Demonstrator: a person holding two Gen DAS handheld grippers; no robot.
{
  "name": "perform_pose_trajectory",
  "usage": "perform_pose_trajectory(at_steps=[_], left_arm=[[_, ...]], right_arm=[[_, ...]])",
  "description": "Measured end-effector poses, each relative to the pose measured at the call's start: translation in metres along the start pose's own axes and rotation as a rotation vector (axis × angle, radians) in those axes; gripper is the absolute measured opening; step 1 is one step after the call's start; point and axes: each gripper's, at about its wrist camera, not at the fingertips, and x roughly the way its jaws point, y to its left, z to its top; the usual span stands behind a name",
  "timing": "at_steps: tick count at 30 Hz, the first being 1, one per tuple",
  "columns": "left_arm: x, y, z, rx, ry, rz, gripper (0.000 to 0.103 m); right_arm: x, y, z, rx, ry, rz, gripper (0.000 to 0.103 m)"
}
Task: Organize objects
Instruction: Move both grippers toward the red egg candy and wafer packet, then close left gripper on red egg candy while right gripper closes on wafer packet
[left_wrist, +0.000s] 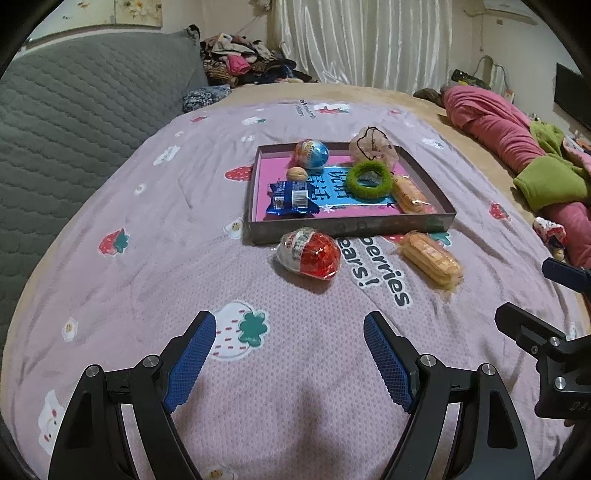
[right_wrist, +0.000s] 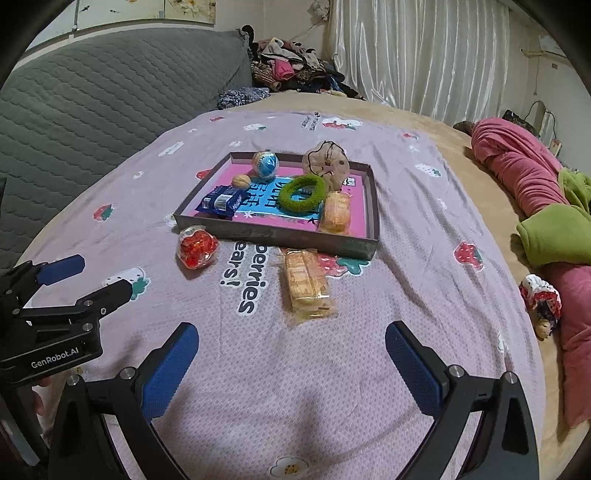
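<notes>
Judging by six items already in the tray (left_wrist: 351, 225), we hold both grippers, left gripper (left_wrist: 290, 360) and right gripper (right_wrist: 291, 369), spread and empty, with the red foil egg (left_wrist: 308, 254) and the wafer pack (right_wrist: 308, 286) left outside.

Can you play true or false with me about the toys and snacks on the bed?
1. The green ring lies inside the tray. True.
2. The red egg is inside the tray. False: it lies on the blanket, just in front of the tray.
3. Both claws are open and empty. True: the left claw and the right claw hold nothing.
4. Both biscuit packs are in the tray. False: one pack is inside, the other pack lies on the blanket.
5. The walnut sits on the blanket. False: it is in the tray.
</notes>
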Motion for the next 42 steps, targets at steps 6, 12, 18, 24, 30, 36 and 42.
perform_pose_trajectory(at_steps=[6, 12, 18, 24, 30, 36, 42], left_arm=[[0.018, -0.002, 0.004, 0.010, 0.012, -0.007, 0.083], [0.033, -0.002, 0.008, 0.006, 0.031, -0.011, 0.083], [0.045, -0.004, 0.013, 0.006, 0.040, -0.017, 0.083], [0.056, -0.006, 0.019, 0.013, 0.039, -0.018, 0.083], [0.070, -0.008, 0.024, 0.020, 0.042, -0.033, 0.083], [0.087, -0.012, 0.030, 0.027, 0.054, -0.045, 0.083], [0.105, -0.017, 0.037, 0.033, 0.065, -0.046, 0.083]], right_arm=[[0.016, -0.005, 0.003, 0.010, 0.011, 0.001, 0.102], [0.031, -0.006, 0.004, 0.013, 0.032, 0.010, 0.102], [0.042, -0.008, 0.008, -0.003, 0.048, 0.004, 0.102], [0.054, -0.013, 0.013, 0.009, 0.058, 0.008, 0.102], [0.070, -0.016, 0.017, 0.000, 0.073, 0.006, 0.102], [0.088, -0.019, 0.023, -0.004, 0.089, 0.005, 0.102], [0.102, -0.022, 0.024, 0.001, 0.095, 0.008, 0.102]])
